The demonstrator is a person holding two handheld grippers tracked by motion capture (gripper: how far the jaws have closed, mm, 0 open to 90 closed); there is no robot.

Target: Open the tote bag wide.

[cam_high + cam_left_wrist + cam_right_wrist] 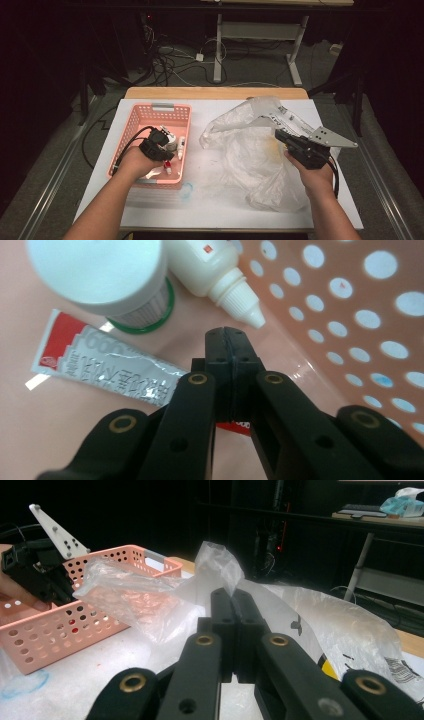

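Down in the pink basket (350, 300), left gripper (231, 337) clenched on a red-and-silver tube (107, 362), white bottle (212, 262) just ahead. Right gripper (234, 600) pinches the clear plastic bag (150, 600), lifted beside the basket.

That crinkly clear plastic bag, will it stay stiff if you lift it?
Probably not. The crinkly clear plastic bag lies crumpled and sagging, so it likely flops. It looks thin, so probably light, and may slip.

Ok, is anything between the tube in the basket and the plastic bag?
Only the right wall of the basket; the tube must be lifted over it. Past it, nothing visible blocks the plastic bag.
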